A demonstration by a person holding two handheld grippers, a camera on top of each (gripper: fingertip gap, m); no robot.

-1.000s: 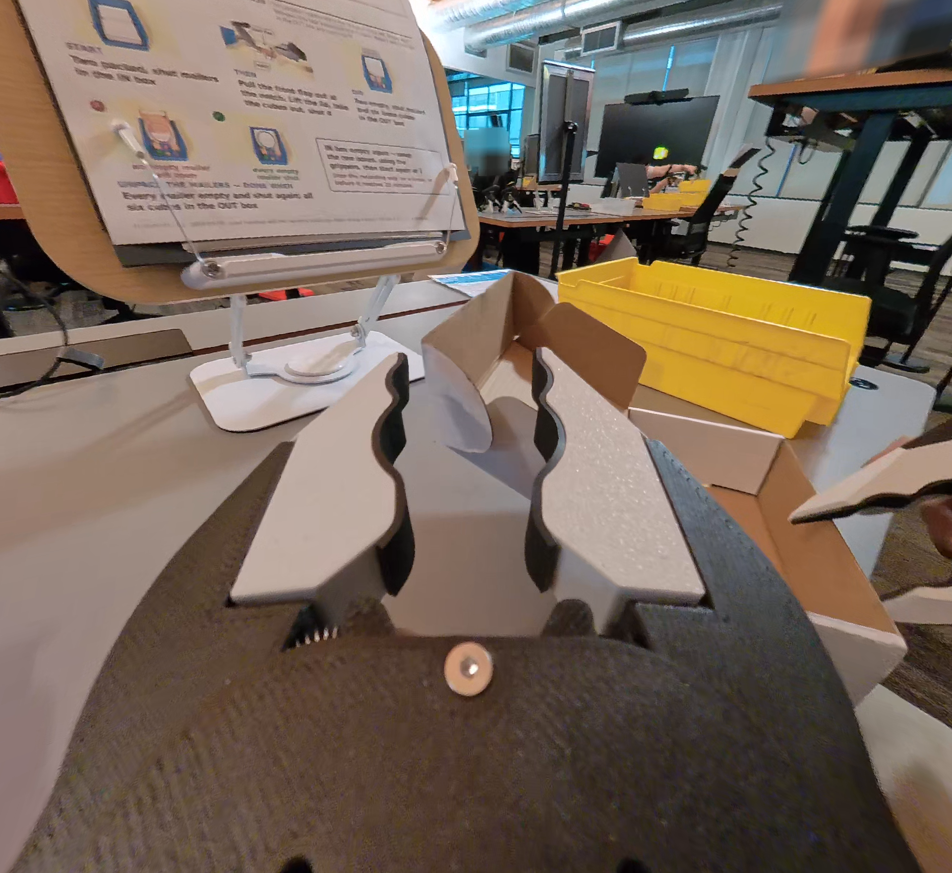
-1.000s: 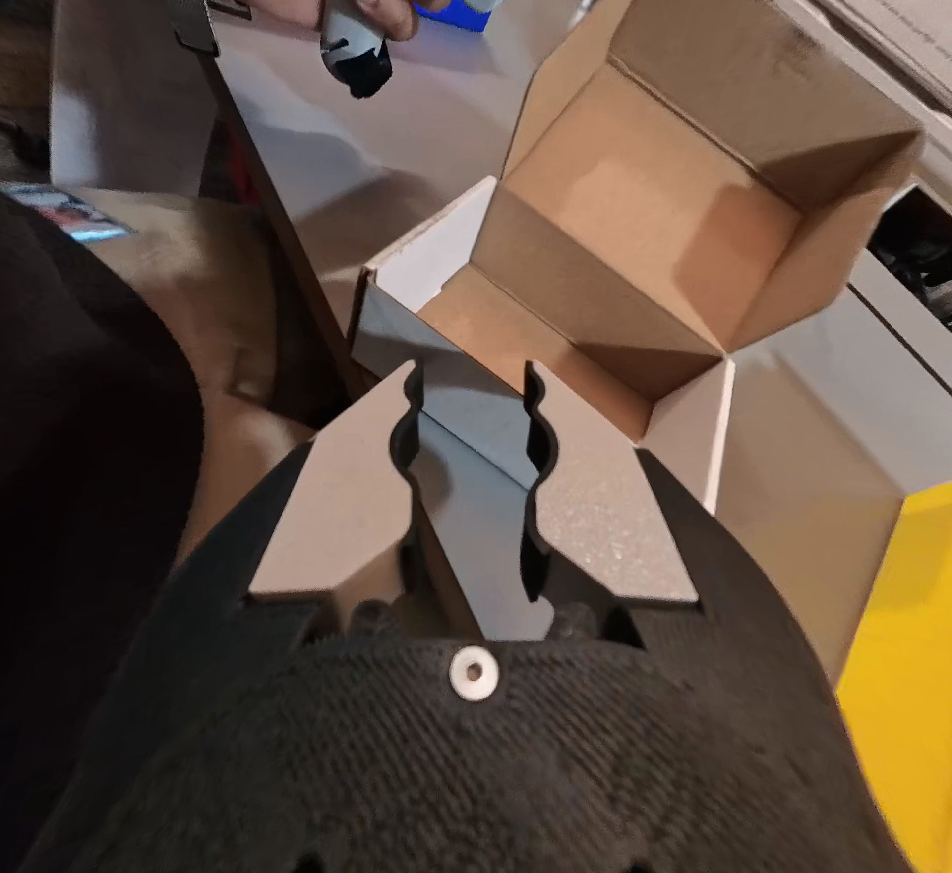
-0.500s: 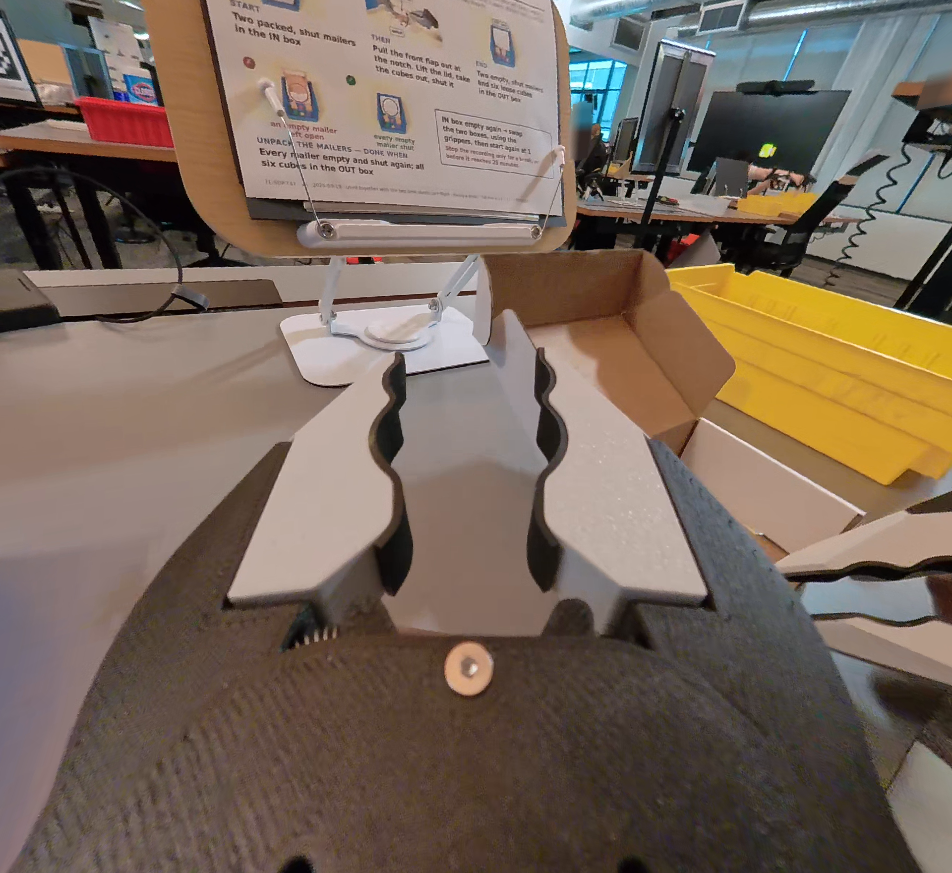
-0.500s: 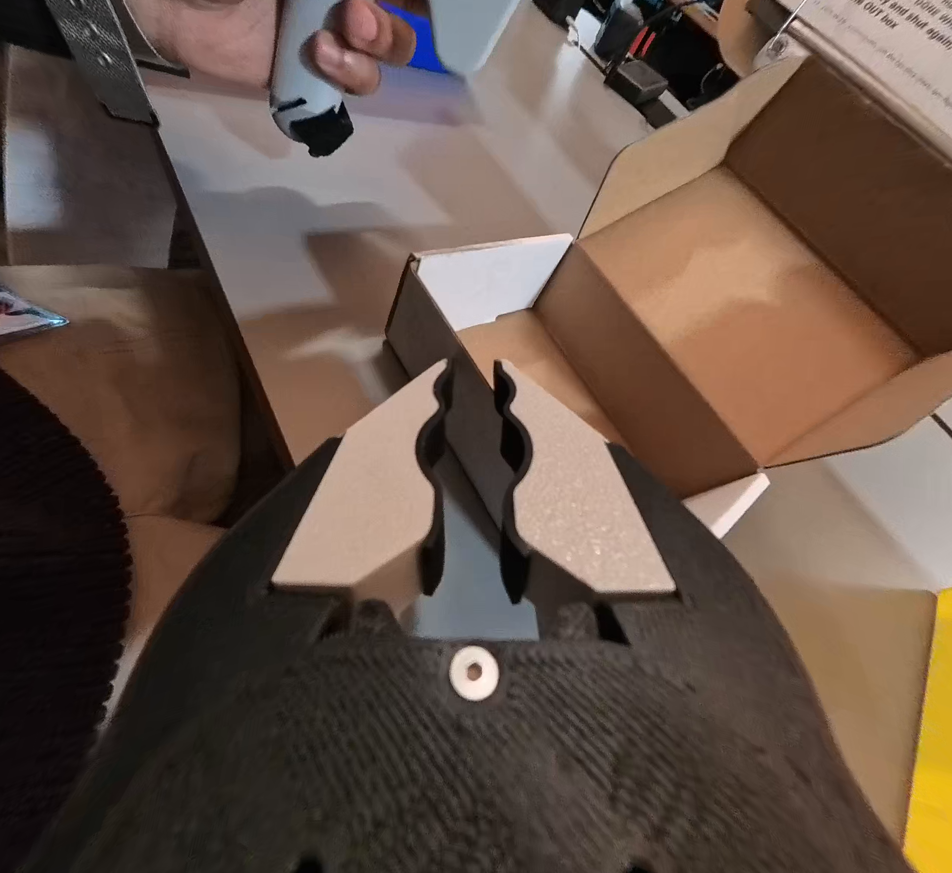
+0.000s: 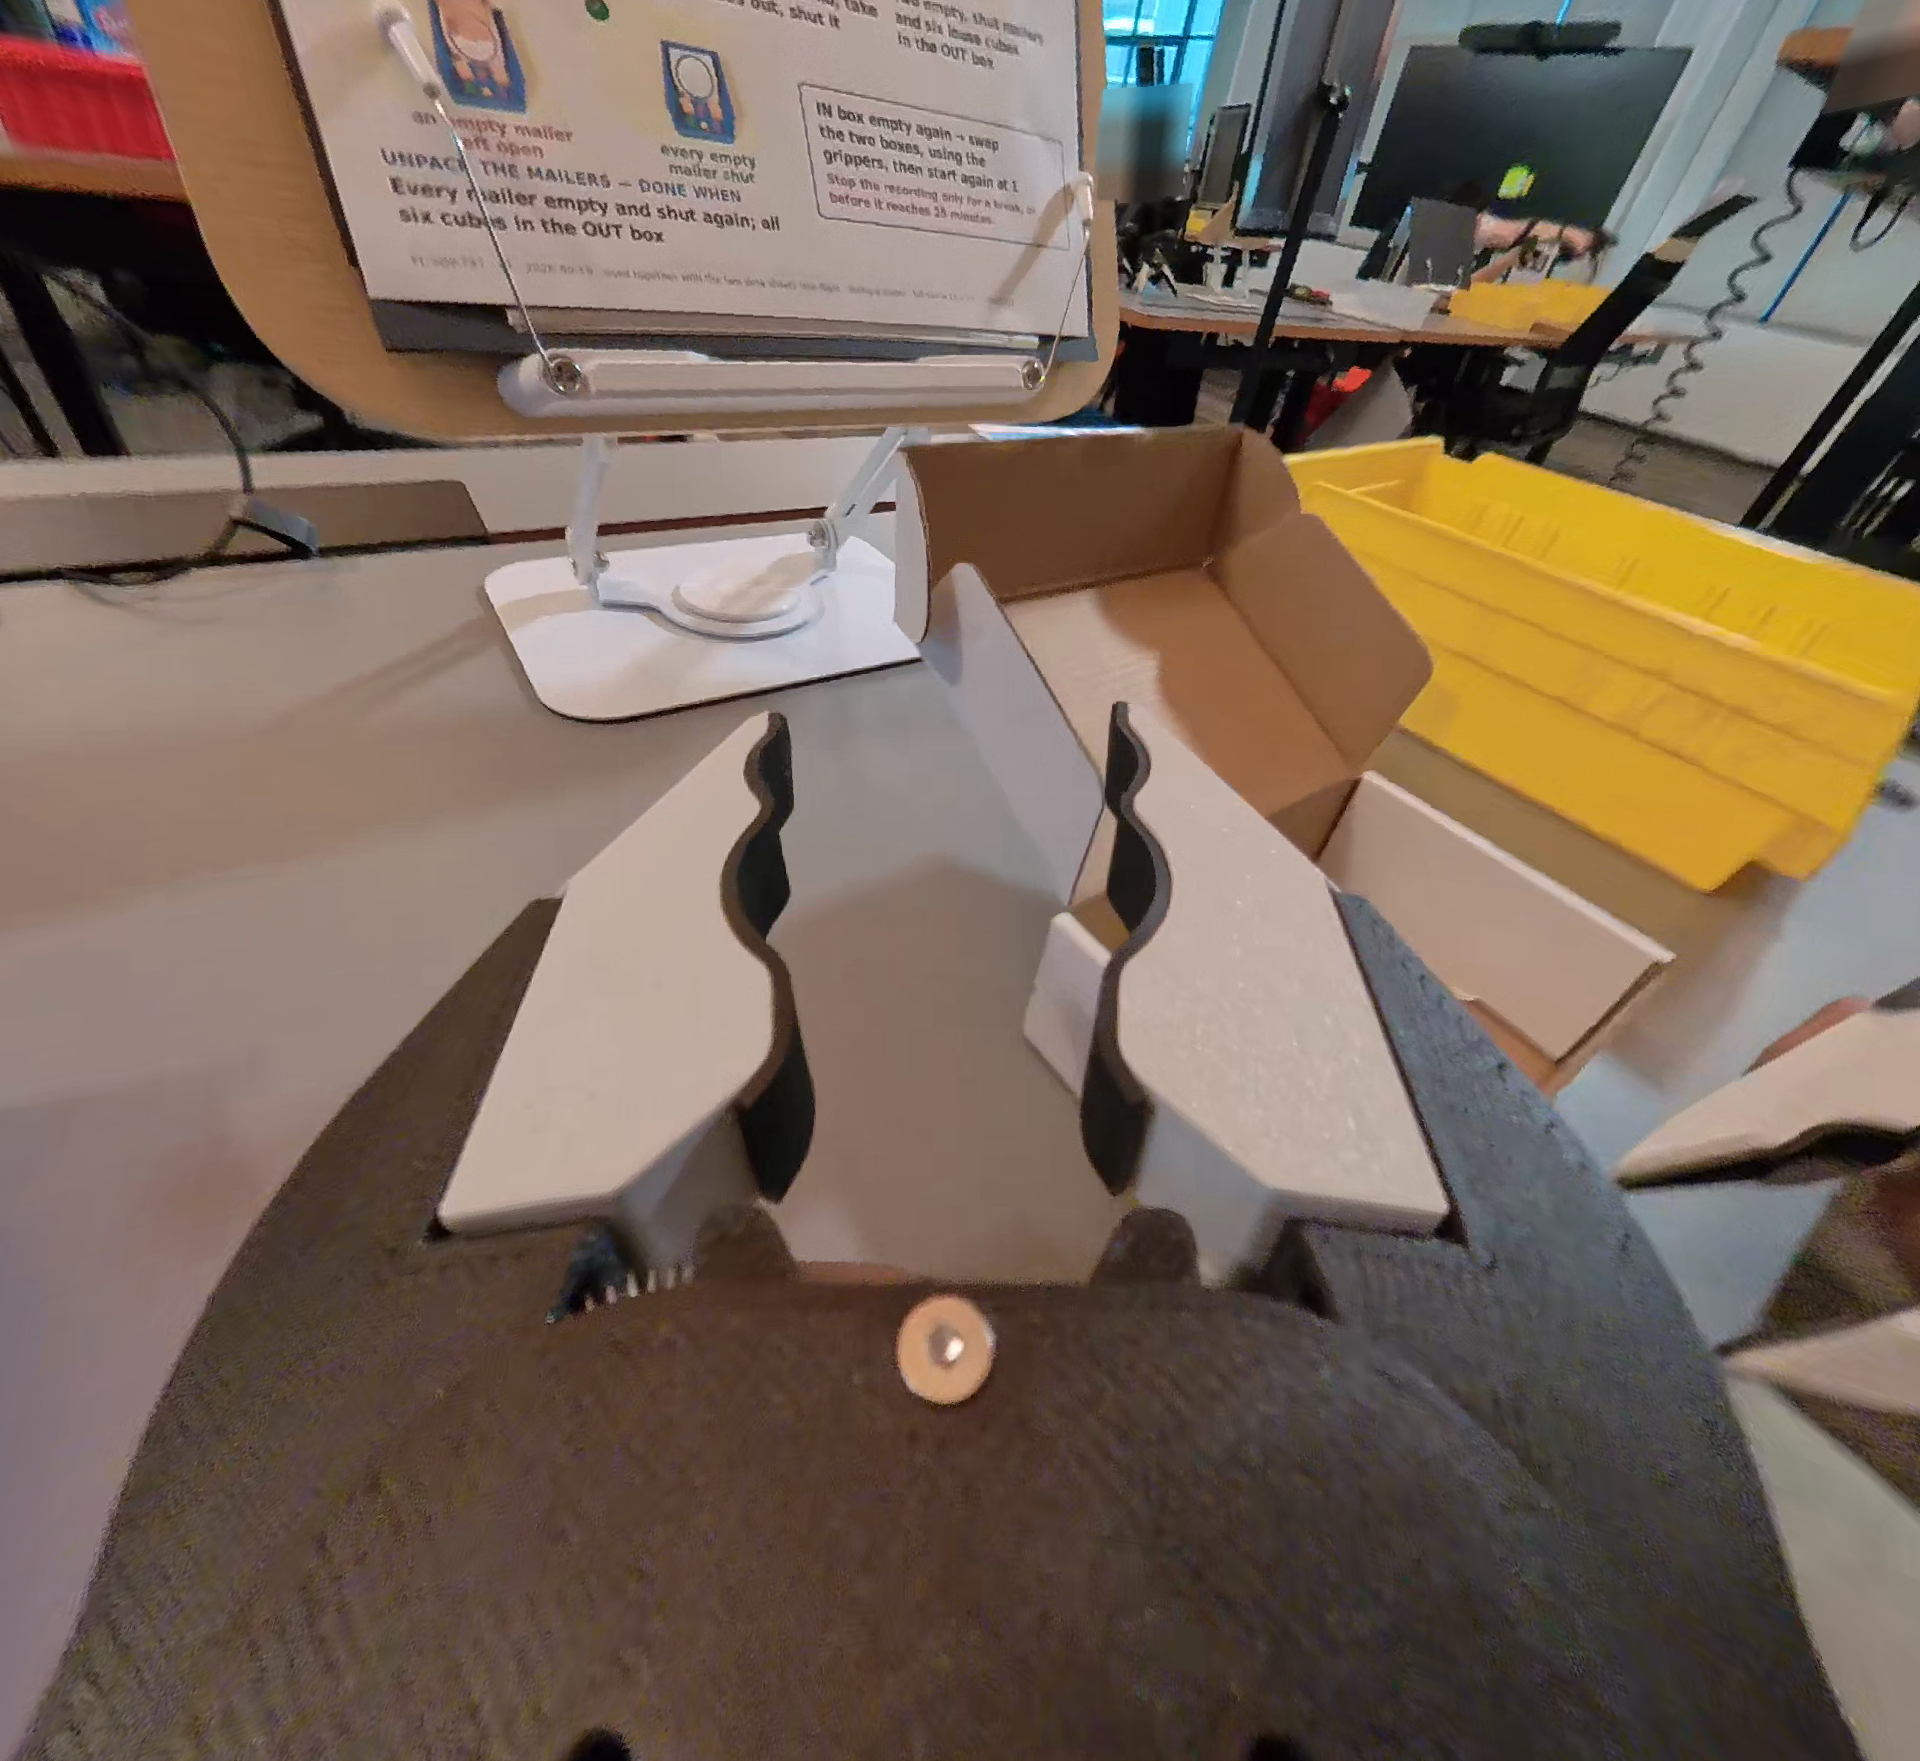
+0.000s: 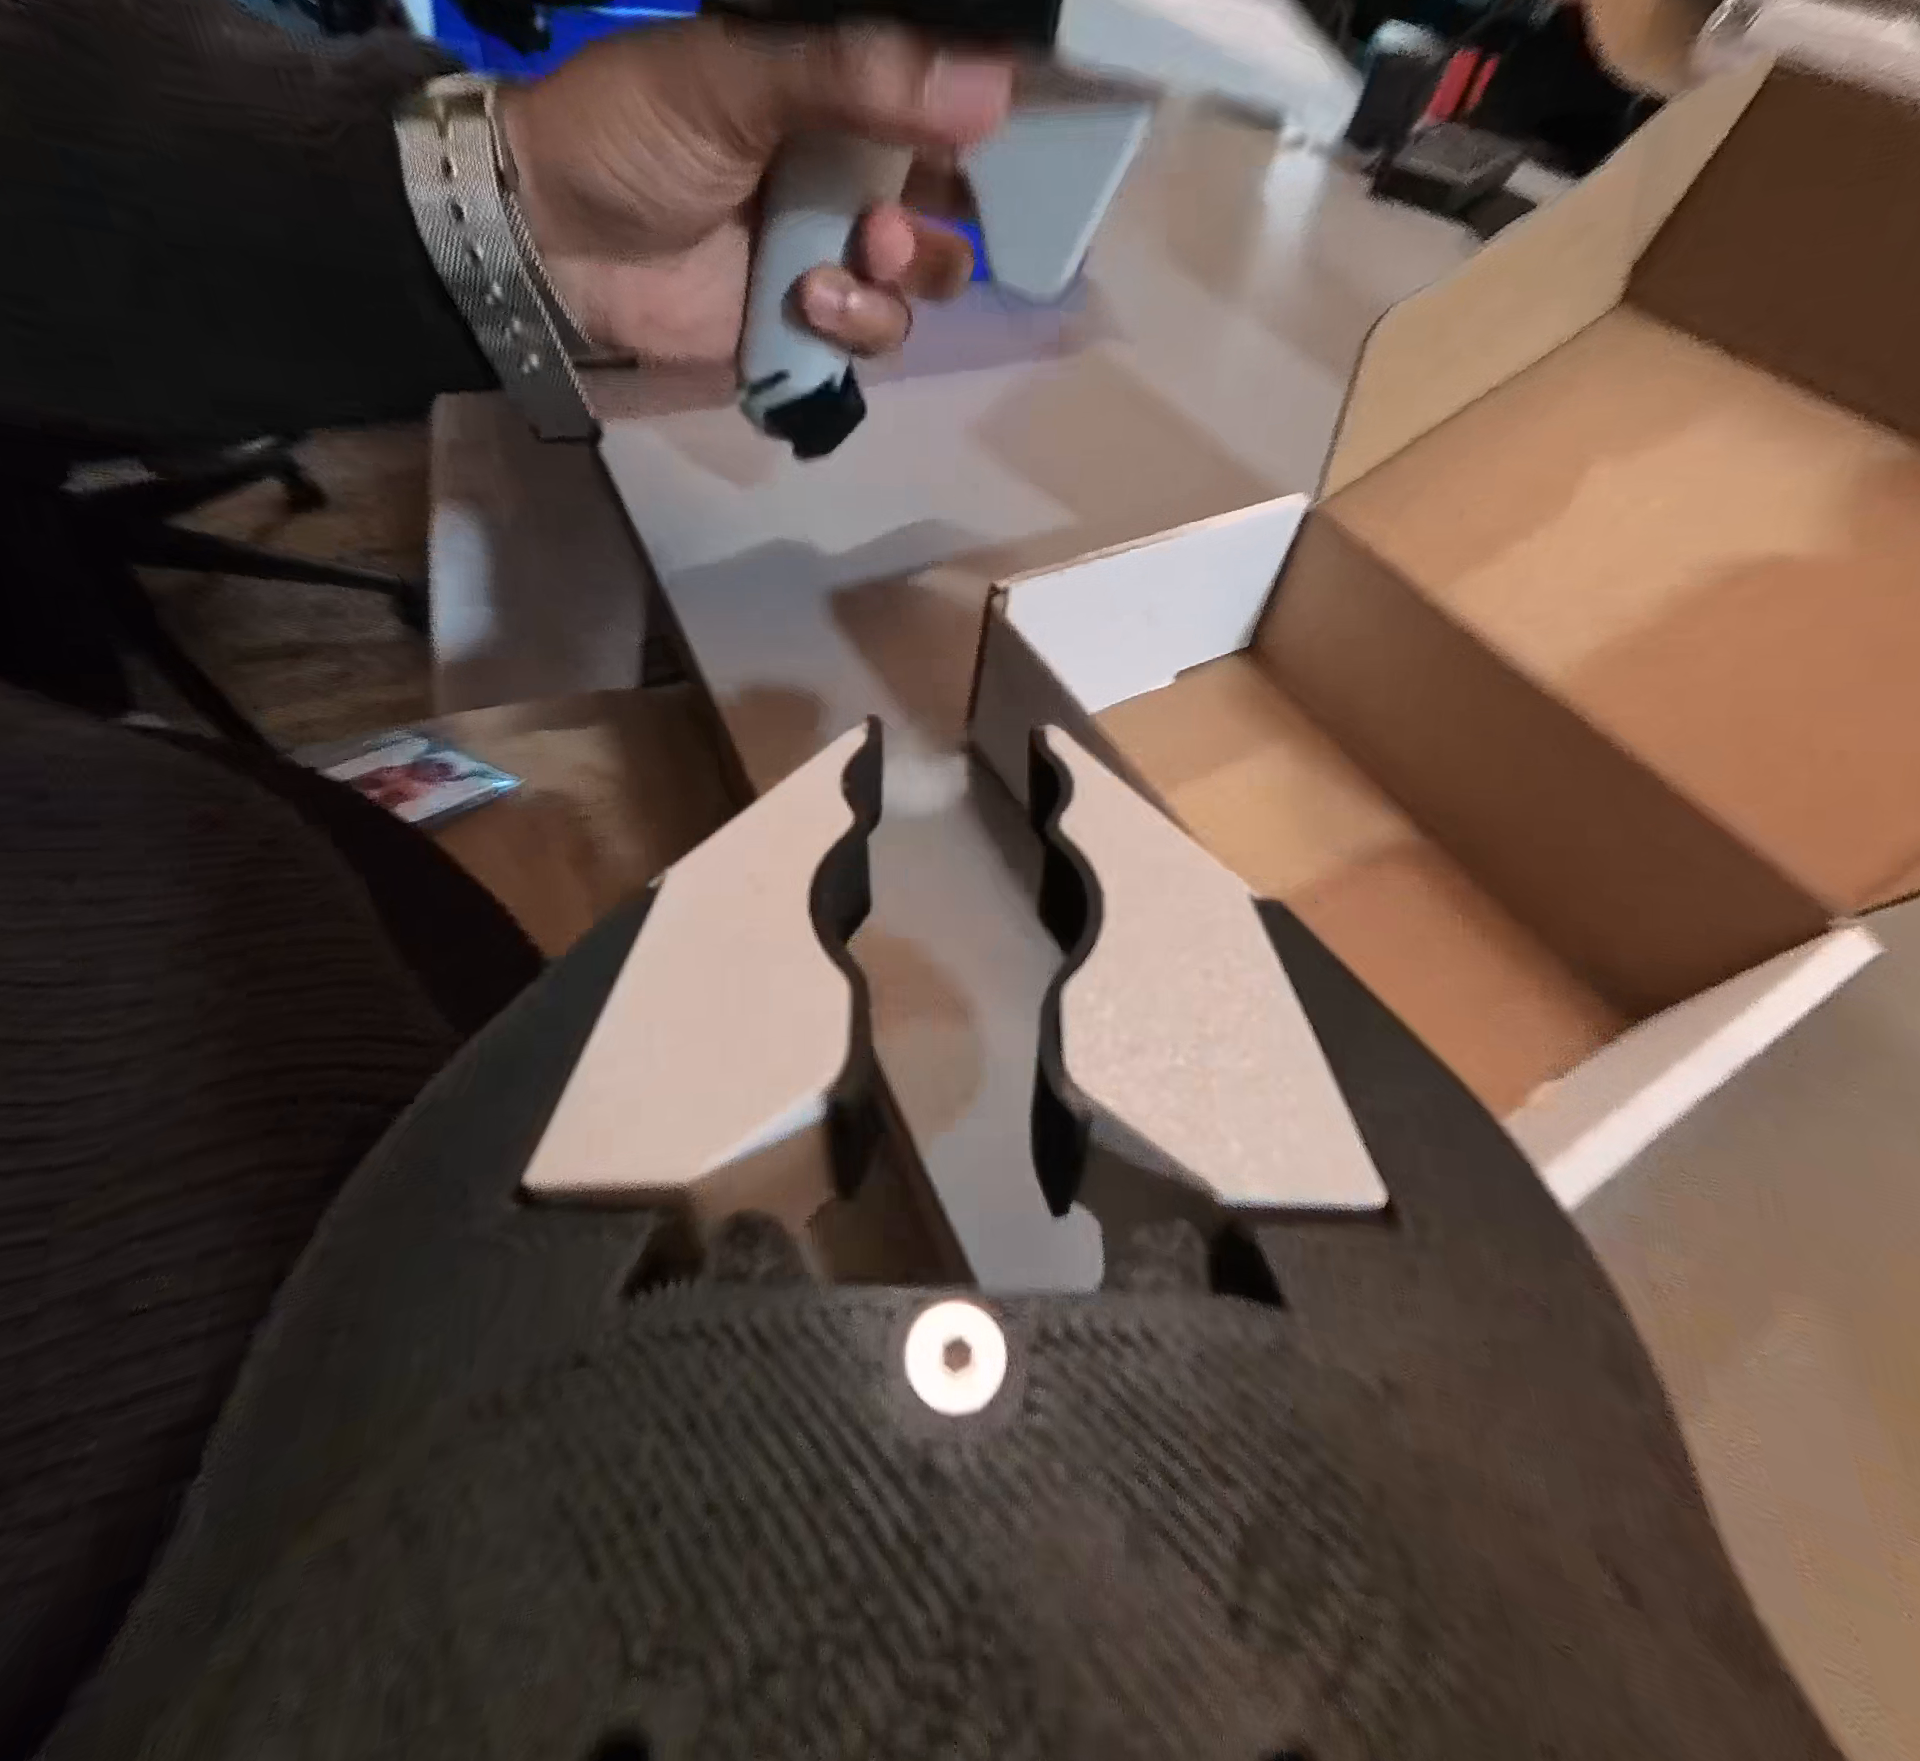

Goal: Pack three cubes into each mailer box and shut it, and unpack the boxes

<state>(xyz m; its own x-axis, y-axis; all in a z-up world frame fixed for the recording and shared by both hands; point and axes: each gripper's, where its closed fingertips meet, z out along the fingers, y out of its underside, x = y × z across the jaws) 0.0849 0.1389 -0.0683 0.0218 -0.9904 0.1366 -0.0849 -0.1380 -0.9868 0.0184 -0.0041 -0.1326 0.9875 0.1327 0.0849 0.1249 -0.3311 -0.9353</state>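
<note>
Table point(image 5: 260, 828) same; right tongs point(image 6: 951, 755) reopened, off mailer box point(image 6: 1507, 776) wall.

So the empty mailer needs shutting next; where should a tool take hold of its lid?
Grip the lid's front flap, its free top edge, coming over the far side with one finger on each face. The lid stands upright and that thin panel is unobstructed, so it can swing down over the mailer.
</note>
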